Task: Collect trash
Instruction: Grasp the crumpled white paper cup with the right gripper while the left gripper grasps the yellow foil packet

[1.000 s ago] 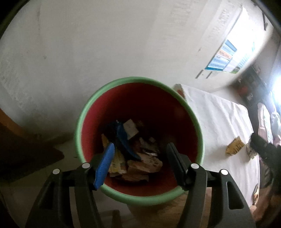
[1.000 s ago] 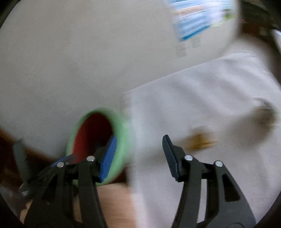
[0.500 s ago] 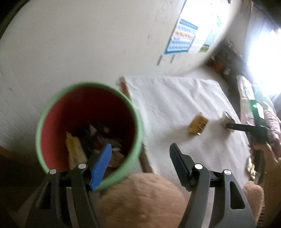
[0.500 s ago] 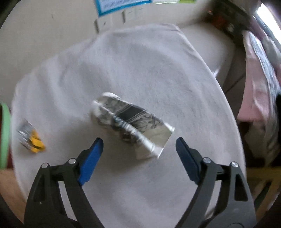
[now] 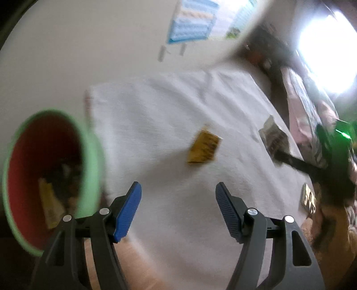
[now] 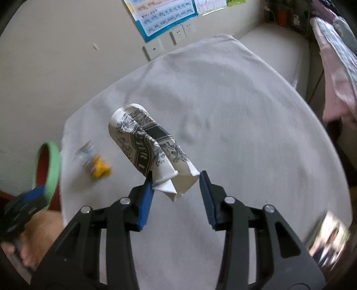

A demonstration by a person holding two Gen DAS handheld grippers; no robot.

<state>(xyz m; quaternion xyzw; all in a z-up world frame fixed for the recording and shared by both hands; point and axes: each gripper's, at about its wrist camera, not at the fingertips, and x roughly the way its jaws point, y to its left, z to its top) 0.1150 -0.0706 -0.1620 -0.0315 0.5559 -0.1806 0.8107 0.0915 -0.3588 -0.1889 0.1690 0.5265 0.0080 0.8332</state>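
White-clothed counter (image 6: 245, 111): right claw (image 6: 176, 189) closing around the crumpled paper cup (image 6: 151, 147), not yet pinched; left claw (image 5: 178, 209) open, empty; next, squeeze and lift toward the bin (image 5: 89, 156).

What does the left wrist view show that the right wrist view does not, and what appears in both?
Only the left wrist view shows the inside of the green-rimmed red bin, with trash already in it, and the left gripper open over bare cloth. Only the right wrist view shows the right gripper closing around the end of the crushed black-and-white paper cup, plus readable poster text. Both views share the white cloth-covered table, the yellow wrapper, the bin's rim, the cup and the wall poster.
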